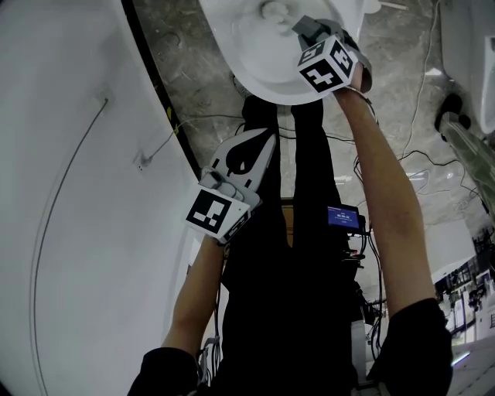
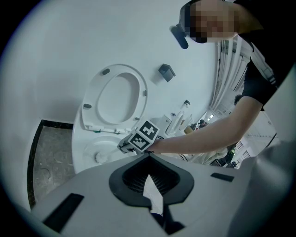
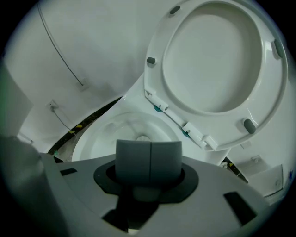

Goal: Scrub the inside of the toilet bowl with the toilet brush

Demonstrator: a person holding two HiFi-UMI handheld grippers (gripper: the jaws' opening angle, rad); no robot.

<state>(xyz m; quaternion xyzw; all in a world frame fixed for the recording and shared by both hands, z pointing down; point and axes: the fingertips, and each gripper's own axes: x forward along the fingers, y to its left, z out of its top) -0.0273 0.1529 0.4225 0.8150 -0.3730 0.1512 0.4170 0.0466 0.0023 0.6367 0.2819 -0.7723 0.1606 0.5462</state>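
Observation:
The white toilet bowl is at the top of the head view, its seat raised against the wall. My right gripper reaches over the bowl, its grey pads pressed together and shut on the toilet brush. The handle is hidden between the pads. The brush's white head is down inside the bowl, and it also shows in the head view. My left gripper hangs back beside the person's legs, jaws closed to a point with nothing in them.
A white wall with a thin cable runs along the left, edged by a dark strip. Cables trail over the grey stone floor to the right. A small device with a blue screen sits by the person's legs.

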